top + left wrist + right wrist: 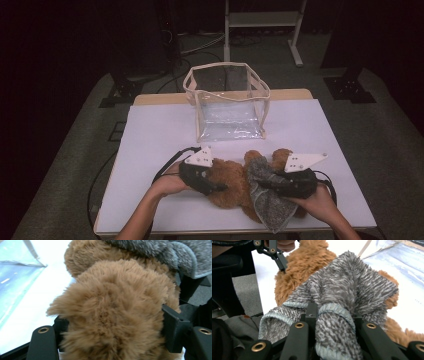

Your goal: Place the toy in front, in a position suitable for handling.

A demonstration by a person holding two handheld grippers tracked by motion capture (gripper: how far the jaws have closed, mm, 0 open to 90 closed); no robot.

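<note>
Left gripper [216, 188], lower centre-left of the high view: jaws clamped on a brown furry limb of the teddy bear [231, 181]. In the left gripper view the fur bulges between both black jaws, pads pressed into it.

Right gripper [264, 184], lower centre-right: jaws pinched on the rolled hem of a grey knitted garment [270, 197]. In the right gripper view the hem wraps over one jaw, with the fabric bunched between the two.

Count: one bear, one grey garment, two grippers, two hands. The garment lies draped over the bear's right part; the bear lies flat at lower centre of the high view, near the front edge of the table.

Beyond them, upper centre: one clear plastic bag [227, 102] with cream trim and handles, standing upright and open, well apart from the bear.

Surface: a white sheet [160, 130] over a wooden table [160, 98]. Room dark; grey floor, cables, a pale metal stand [262, 25] at top centre.
</note>
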